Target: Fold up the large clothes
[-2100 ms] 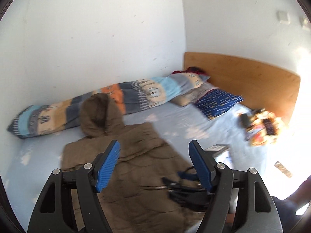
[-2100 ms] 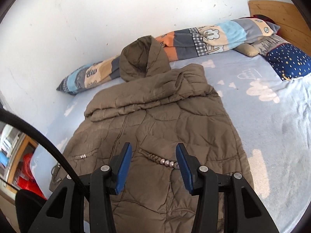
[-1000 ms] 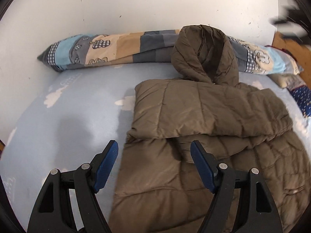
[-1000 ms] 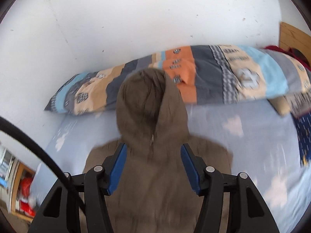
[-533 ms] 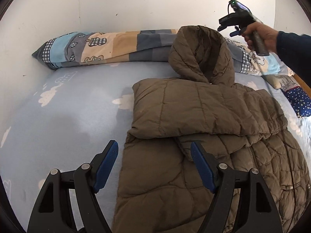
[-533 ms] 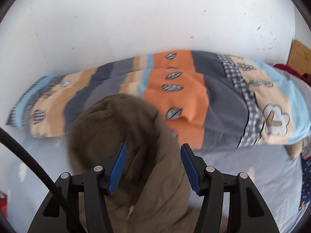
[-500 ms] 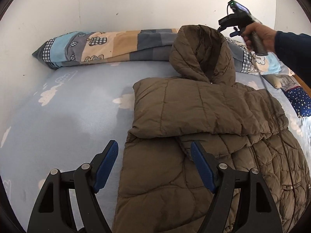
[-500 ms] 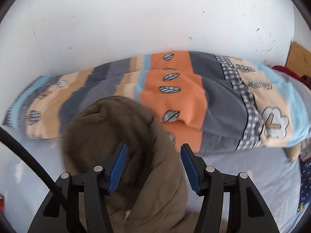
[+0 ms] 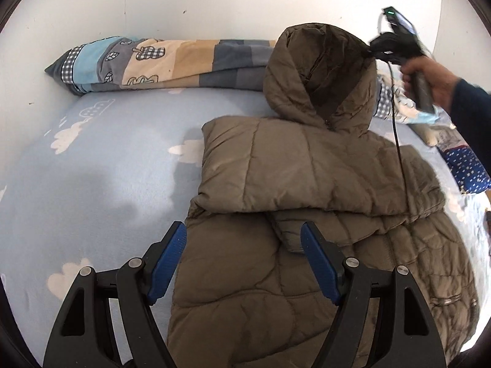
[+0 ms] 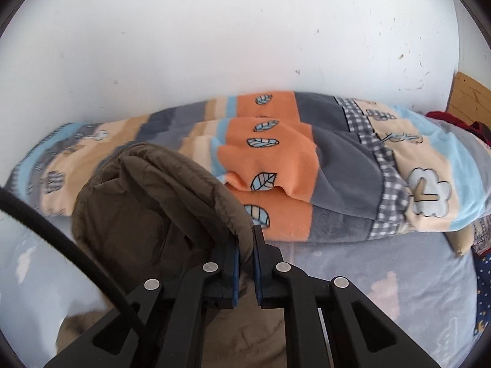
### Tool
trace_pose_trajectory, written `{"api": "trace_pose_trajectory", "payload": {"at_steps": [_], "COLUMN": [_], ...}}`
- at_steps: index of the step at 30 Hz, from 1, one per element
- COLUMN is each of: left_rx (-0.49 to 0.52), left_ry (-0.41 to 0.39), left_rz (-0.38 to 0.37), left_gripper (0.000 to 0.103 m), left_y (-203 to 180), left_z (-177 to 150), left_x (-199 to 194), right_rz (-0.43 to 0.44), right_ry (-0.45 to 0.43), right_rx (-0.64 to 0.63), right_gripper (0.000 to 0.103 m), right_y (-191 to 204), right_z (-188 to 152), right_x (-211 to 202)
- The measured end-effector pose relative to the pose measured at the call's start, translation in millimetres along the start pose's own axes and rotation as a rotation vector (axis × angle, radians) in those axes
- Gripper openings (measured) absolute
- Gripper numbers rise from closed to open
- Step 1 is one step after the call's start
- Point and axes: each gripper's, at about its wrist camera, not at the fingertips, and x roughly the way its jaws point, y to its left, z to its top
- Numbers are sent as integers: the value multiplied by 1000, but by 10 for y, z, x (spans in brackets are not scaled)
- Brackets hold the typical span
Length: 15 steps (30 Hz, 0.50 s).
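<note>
A brown quilted hooded jacket point(image 9: 307, 202) lies on the blue bed sheet point(image 9: 101, 165), its sleeves folded across the chest. Its hood point(image 9: 319, 76) stands up against the rolled blanket. My left gripper point(image 9: 244, 260) hovers open over the jacket's lower left part, nothing between its blue pads. My right gripper point(image 10: 245, 251) is shut on the hood's rim point(image 10: 214, 196); the brown fabric is pinched between its pads. In the left wrist view that gripper point(image 9: 376, 49) touches the hood's right edge, held by a person's hand point(image 9: 429, 76).
A long patchwork blanket roll point(image 10: 307, 165) lies along the white wall behind the hood. A dark blue dotted pillow point(image 9: 469, 171) sits at the right. A wooden headboard point(image 10: 469, 98) shows at the far right. A black cable point(image 9: 397, 128) hangs over the jacket.
My right gripper came down onto the hood's rim and shut on it. The left gripper stayed almost still, open over the jacket.
</note>
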Motion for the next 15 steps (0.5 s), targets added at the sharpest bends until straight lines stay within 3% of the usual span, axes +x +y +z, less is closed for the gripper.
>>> {"api": "trace_pose_trajectory", "payload": {"at_steps": [5, 8, 11, 12, 15], "left_rx": [-16, -79, -217, -297, -417], "left_ry": [-17, -14, 2, 8, 71], "left_rz": [-37, -120, -279, -364, -554], "left_gripper": [76, 76, 76, 76, 78], "left_y": [-30, -5, 31, 65, 40], "left_z": [75, 194, 351, 427, 600], "left_x": [-137, -166, -145, -105, 143], "right_rz": [78, 103, 137, 141, 162], "right_ry": [-28, -40, -56, -61, -40], "right_rx": [-61, -102, -81, -76, -49], "right_gripper": [8, 8, 8, 8, 8], "right_y": [-3, 27, 14, 16, 13], "right_z": [-247, -527, -838, -941, -1133], "right_x": [-826, -1280, -1604, -1671, -1684]}}
